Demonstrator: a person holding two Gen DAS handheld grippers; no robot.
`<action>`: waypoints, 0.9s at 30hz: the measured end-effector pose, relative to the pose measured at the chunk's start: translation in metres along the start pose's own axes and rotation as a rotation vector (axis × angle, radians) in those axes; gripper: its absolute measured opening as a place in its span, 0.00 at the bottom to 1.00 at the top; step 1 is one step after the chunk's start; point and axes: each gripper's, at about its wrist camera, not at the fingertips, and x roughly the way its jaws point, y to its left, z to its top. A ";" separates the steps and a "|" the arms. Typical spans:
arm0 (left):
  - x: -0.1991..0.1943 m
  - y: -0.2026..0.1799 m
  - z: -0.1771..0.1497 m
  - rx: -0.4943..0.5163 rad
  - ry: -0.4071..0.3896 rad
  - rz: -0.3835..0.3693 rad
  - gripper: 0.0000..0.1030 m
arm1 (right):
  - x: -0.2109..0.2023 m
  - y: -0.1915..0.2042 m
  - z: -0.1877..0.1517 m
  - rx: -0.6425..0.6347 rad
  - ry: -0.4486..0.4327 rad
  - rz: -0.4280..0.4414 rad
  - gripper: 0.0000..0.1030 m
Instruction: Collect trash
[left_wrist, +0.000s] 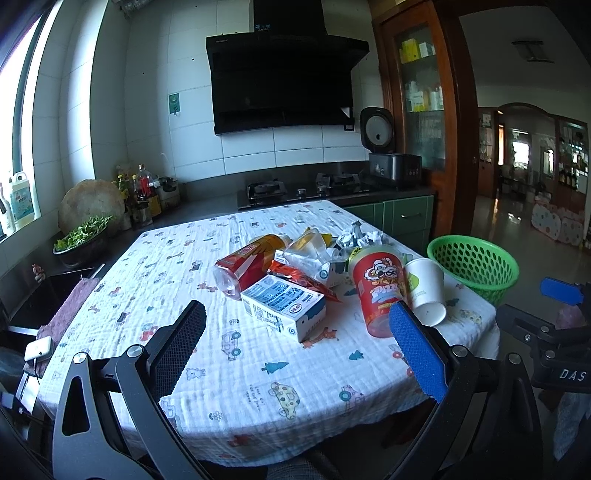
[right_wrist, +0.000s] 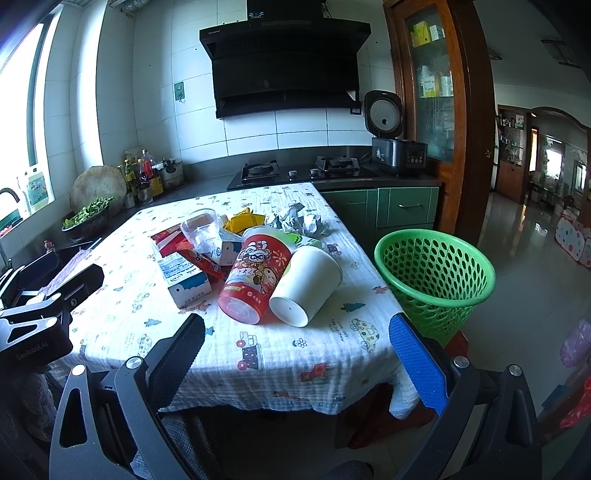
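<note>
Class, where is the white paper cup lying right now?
In both views, the white paper cup lies on its side near the table's right edge, against the red snack tub, near the green basket.

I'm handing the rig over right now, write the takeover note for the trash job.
Left gripper: jaws open, empty, held short of the pile.
Right gripper: jaws open, empty.
All trash is on the table: white paper cup and red cup lying on their sides, milk carton, bottle, wrappers and crumpled paper behind.
Green basket stands off the table's right edge.
Done: nothing visibly. Left: everything.
</note>
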 end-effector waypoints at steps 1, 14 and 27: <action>0.001 0.000 0.000 -0.001 0.003 -0.001 0.95 | 0.002 0.000 -0.001 0.000 0.003 0.000 0.94; 0.019 0.010 0.000 -0.019 0.040 -0.001 0.95 | 0.021 -0.001 0.002 -0.003 0.041 -0.013 0.94; 0.040 0.011 0.003 -0.020 0.073 -0.012 0.95 | 0.040 -0.004 0.007 -0.005 0.086 -0.026 0.94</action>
